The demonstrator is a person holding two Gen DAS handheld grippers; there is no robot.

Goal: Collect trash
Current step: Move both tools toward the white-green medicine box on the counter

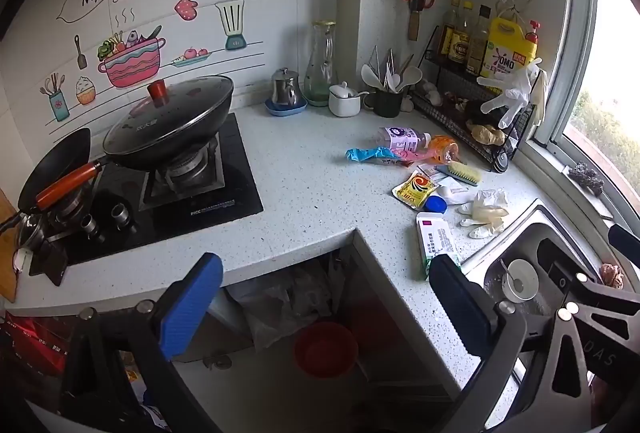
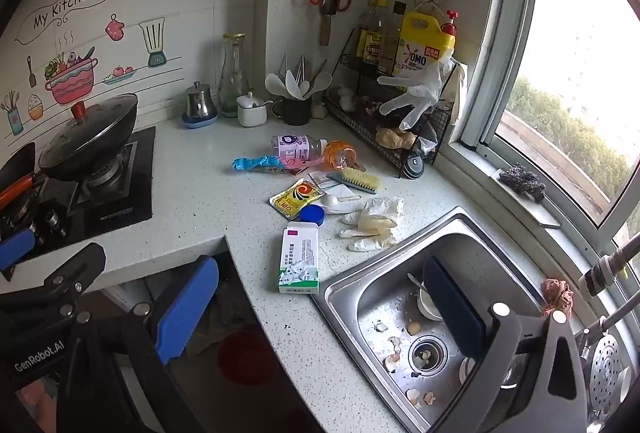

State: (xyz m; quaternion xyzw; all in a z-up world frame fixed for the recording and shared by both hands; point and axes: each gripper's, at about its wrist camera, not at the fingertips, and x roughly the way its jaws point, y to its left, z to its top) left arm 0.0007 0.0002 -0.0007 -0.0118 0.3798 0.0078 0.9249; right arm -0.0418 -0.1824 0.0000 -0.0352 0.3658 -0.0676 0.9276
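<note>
Trash lies on the speckled counter [image 2: 192, 189]: a white and green box [image 2: 300, 261] [image 1: 434, 241], a yellow sachet [image 2: 295, 198] [image 1: 414, 190], a blue cap [image 2: 312, 214], crumpled white gloves [image 2: 374, 223] [image 1: 486, 211], a blue and pink wrapper [image 2: 266, 163] [image 1: 374, 154], and a plastic bottle [image 2: 298, 147] [image 1: 404, 137] beside an orange one [image 2: 340, 153]. My left gripper [image 1: 324, 297] is open and empty, in front of the counter corner. My right gripper [image 2: 320, 313] is open and empty, near the box and over the sink edge.
A red bucket [image 1: 326, 349] sits on the floor under the counter. The steel sink [image 2: 472, 245] holds eggshells and a bowl. A brush [image 2: 356, 179] lies by the wire rack [image 2: 360, 121]. A lidded wok [image 1: 172, 125] stands on the hob at left.
</note>
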